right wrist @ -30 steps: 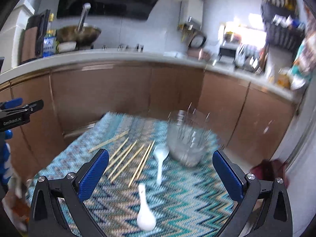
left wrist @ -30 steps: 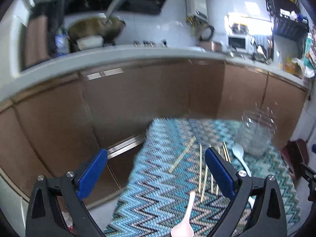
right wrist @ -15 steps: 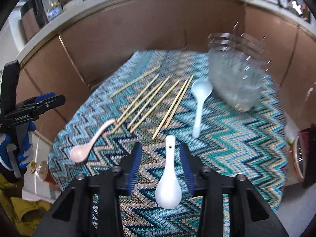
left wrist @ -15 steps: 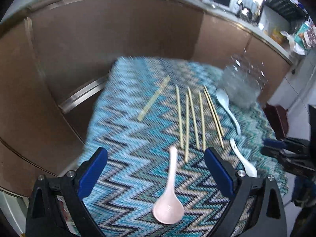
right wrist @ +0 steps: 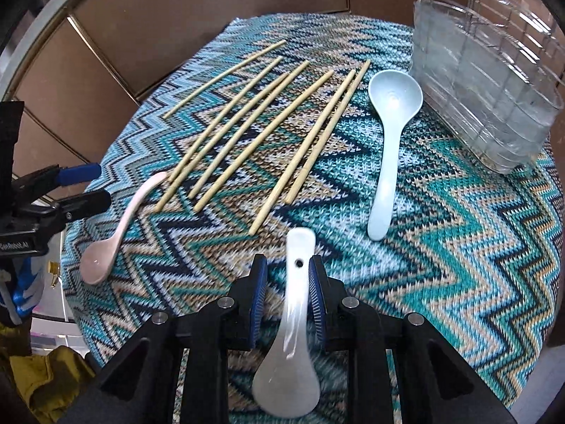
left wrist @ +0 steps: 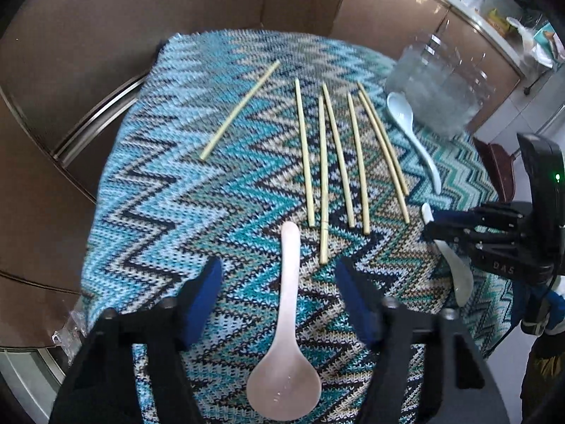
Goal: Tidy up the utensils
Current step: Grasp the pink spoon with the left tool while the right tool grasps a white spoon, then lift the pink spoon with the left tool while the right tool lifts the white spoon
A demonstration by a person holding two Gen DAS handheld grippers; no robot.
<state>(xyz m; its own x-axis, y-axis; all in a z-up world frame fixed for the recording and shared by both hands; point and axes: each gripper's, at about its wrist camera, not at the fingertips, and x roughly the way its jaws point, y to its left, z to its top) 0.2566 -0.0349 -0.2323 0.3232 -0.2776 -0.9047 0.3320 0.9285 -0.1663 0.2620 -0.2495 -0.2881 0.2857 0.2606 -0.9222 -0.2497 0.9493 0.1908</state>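
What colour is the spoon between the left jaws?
Pale pink. The spoon shows best in the left wrist view, lying on the cloth.

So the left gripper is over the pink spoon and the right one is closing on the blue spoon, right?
Not quite. The right gripper is closing on the white spoon, as the right wrist view shows; the blue spoon lies untouched near the clear rack. The left gripper is indeed over the pink spoon.

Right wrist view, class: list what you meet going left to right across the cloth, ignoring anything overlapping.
Pink spoon → chopsticks → light blue spoon → clear utensil holder.
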